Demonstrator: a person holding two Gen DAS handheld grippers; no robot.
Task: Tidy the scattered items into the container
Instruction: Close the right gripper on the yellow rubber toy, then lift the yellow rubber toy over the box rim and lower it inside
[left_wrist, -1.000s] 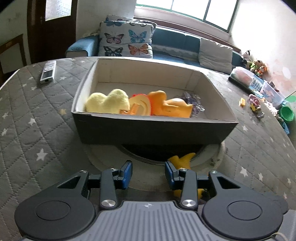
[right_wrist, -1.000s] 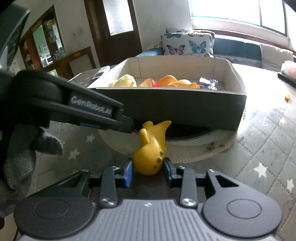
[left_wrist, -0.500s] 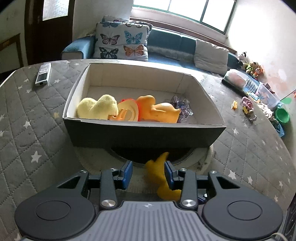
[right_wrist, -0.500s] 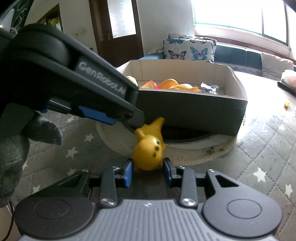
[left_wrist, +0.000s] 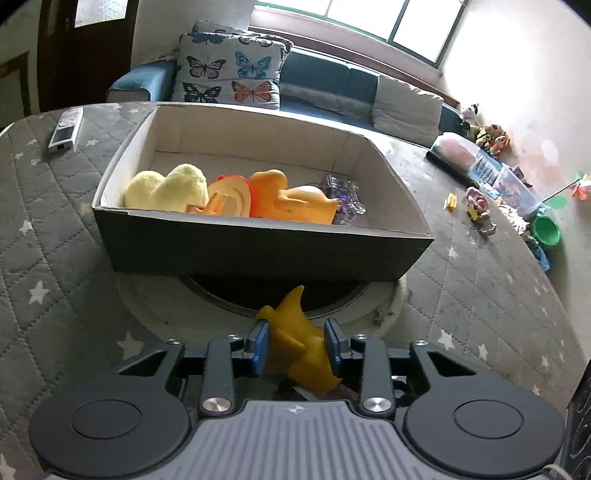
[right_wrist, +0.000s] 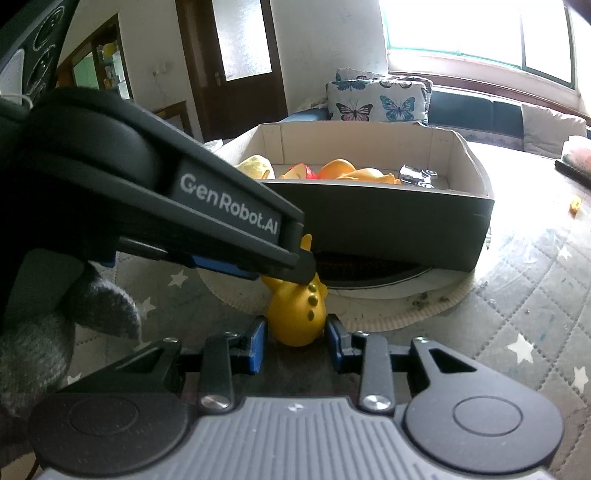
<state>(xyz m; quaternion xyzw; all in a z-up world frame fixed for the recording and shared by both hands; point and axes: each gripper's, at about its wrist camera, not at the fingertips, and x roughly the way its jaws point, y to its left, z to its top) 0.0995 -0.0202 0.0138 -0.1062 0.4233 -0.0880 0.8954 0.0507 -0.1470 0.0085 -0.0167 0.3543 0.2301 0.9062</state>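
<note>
Yellow duck (right_wrist: 297, 314) lay just near of the box (left_wrist: 258, 254); I had my right gripper (right_wrist: 295, 341) pinching it while my left gripper (left_wrist: 297, 345) was closing around it.

My left wrist camera looks forward and down along my left fingers, close over the yellow toy (left_wrist: 299, 347) toward the box (left_wrist: 258, 251). My right wrist camera sits low and close, facing the same toy, box and butterfly cushion (right_wrist: 373, 101).
</note>
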